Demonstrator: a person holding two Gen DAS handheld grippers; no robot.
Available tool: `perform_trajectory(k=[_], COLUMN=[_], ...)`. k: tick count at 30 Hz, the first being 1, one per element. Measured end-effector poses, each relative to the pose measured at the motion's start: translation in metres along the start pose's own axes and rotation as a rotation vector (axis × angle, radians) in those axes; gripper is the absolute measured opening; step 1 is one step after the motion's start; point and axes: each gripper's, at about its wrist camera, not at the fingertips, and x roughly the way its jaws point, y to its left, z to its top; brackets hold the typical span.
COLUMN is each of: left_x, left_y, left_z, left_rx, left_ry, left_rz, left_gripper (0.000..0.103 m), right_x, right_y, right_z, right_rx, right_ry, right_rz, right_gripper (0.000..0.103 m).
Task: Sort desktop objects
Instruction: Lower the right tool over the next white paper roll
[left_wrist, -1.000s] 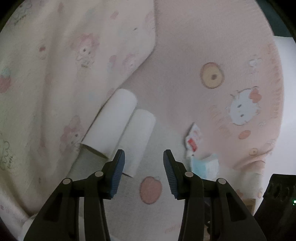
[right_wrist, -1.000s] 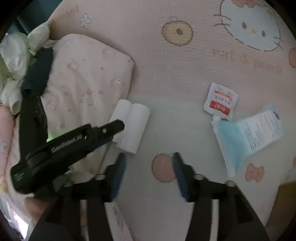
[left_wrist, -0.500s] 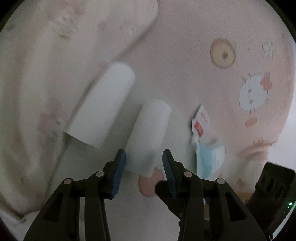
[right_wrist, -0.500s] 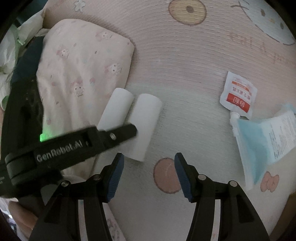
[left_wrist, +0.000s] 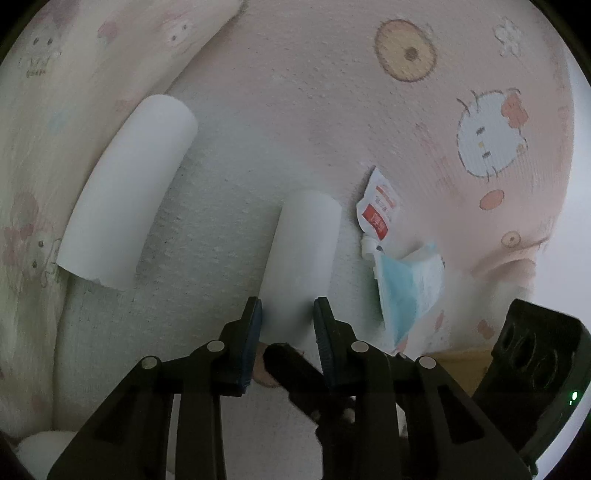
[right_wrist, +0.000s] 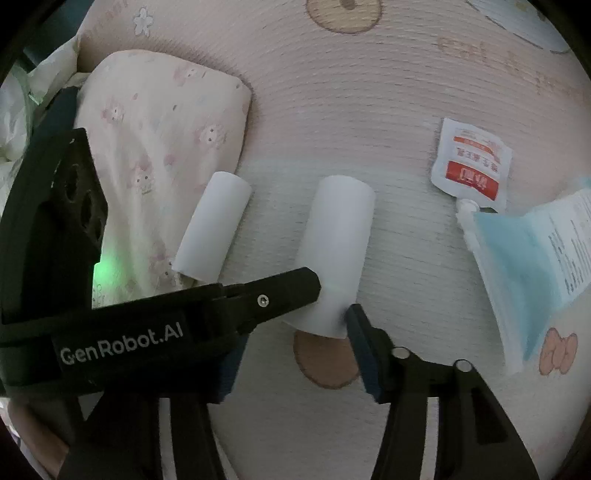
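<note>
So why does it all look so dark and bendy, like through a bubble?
Left wrist view: the fisheye lens bends the white roll and mat, corners go black, and the right edge glares white. Right wrist view: dim too, with a green light glowing on the pillow.

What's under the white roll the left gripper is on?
The white roll lies on the printed mat, its near end over a brown spot. Anything beneath the roll itself is hidden.
</note>
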Motion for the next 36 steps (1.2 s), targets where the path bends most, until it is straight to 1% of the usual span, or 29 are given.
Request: perform_trajectory(k=[2, 7, 10, 13, 14, 16, 19, 21, 23, 25, 27, 28, 29, 30, 33, 36], left_x=[0.003, 0.009, 0.012, 0.014, 0.015, 0.019, 0.023, 0.016, 0.008, 0.005, 0.001, 0.000, -0.001, -0.001, 0.004, 0.011], left_y=[-0.004, -0.008, -0.014, -0.022, -0.025, -0.027, -0.035, -0.045, -0.047, -0.045, -0.041, -0.039, -0.035, -0.031, -0.014, 0.000], left_z=[-0.002, -0.013, -0.023, -0.039, -0.045, -0.058, -0.069, -0.071, -0.070, -0.068, -0.064, -0.062, -0.060, -0.056, -0.047, -0.037], left_rx=[0.008, 0.009, 0.010, 0.019, 0.024, 0.026, 0.074, 0.132, 0.150, 0.129, 0.101, 0.088, 0.068, 0.045, -0.050, -0.126], left_ry=[0.000, 0.021, 0.013, 0.014, 0.018, 0.039, 0.057, 0.019, -0.016, -0.039, -0.066, -0.082, -0.092, -0.092, -0.082, -0.093], left_rz=[-0.012, -0.083, -0.138, -0.191, -0.188, -0.173, -0.145, -0.146, -0.155, -0.175, -0.174, -0.177, -0.184, -0.200, -0.242, -0.257], left_gripper=[0.030, 0.028, 0.028, 0.029, 0.029, 0.029, 0.029, 0.029, 0.032, 0.041, 0.042, 0.045, 0.046, 0.048, 0.049, 0.049], right_x=[-0.002, -0.011, -0.019, -0.031, -0.035, -0.036, -0.041, -0.047, -0.061, -0.068, -0.072, -0.072, -0.070, -0.069, -0.072, -0.060], right_y=[-0.006, -0.021, -0.031, -0.036, -0.037, -0.033, -0.030, -0.030, -0.035, -0.039, -0.045, -0.046, -0.049, -0.054, -0.063, -0.060], right_z=[-0.001, -0.010, -0.021, -0.031, -0.036, -0.049, -0.064, -0.069, -0.070, -0.064, -0.059, -0.057, -0.055, -0.052, -0.054, -0.041], right_rx=[0.012, 0.050, 0.079, 0.122, 0.135, 0.134, 0.085, 0.072, 0.081, 0.103, 0.125, 0.134, 0.146, 0.160, 0.191, 0.201], right_ry=[0.003, 0.011, 0.017, 0.004, 0.001, 0.012, 0.024, 0.009, -0.029, -0.058, -0.073, -0.072, -0.067, -0.062, -0.059, -0.054], right_rz=[-0.003, -0.019, -0.019, -0.013, -0.006, -0.014, -0.071, -0.098, -0.108, -0.091, -0.103, -0.111, -0.116, -0.115, -0.095, -0.070], right_gripper=[0.041, 0.040, 0.037, 0.037, 0.036, 0.031, 0.031, 0.031, 0.031, 0.032, 0.033, 0.035, 0.041, 0.043, 0.043, 0.043])
